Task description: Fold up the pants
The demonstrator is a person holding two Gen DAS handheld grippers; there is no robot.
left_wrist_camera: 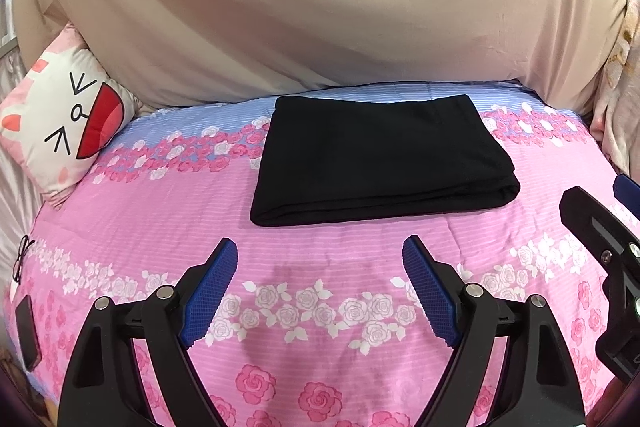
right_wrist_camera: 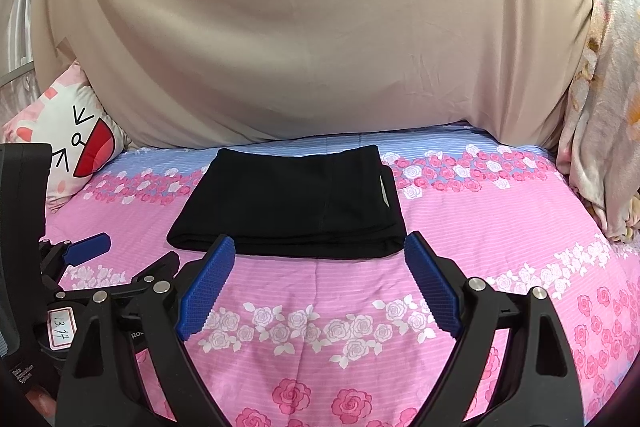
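L gripper (left_wrist_camera: pixel 320 247) is held wide apart, nothing gripped or touched; folded black pants (left_wrist_camera: pixel 380 159) are seen ahead of its fingertips, clear of them. R gripper (right_wrist_camera: pixel 320 245) is likewise spread, empty; pants' near edge lies just beyond its tips, on the floral bedsheet (right_wrist_camera: pixel 500 227).

One pair of black pants (left_wrist_camera: pixel 380 159) lies on the bed (left_wrist_camera: pixel 120 227), folded into a single flat rectangle. Two tools are in view: the left tool (left_wrist_camera: pixel 320 255) and the right tool (right_wrist_camera: pixel 320 251), each with two blue-padded fingers, four pads in all (both tools stand wide apart with nothing between them). One cartoon-face pillow (left_wrist_camera: pixel 60 119) sits at the far left. One large beige cloth (left_wrist_camera: pixel 320 7) covers the far side. One pale patterned blanket (right_wrist_camera: pixel 600 107) hangs at the right. One pair of glasses (left_wrist_camera: pixel 22 255) rests at the left edge of the bed, and one dark flat object (left_wrist_camera: pixel 28 331) lies near it; what it is cannot be told.
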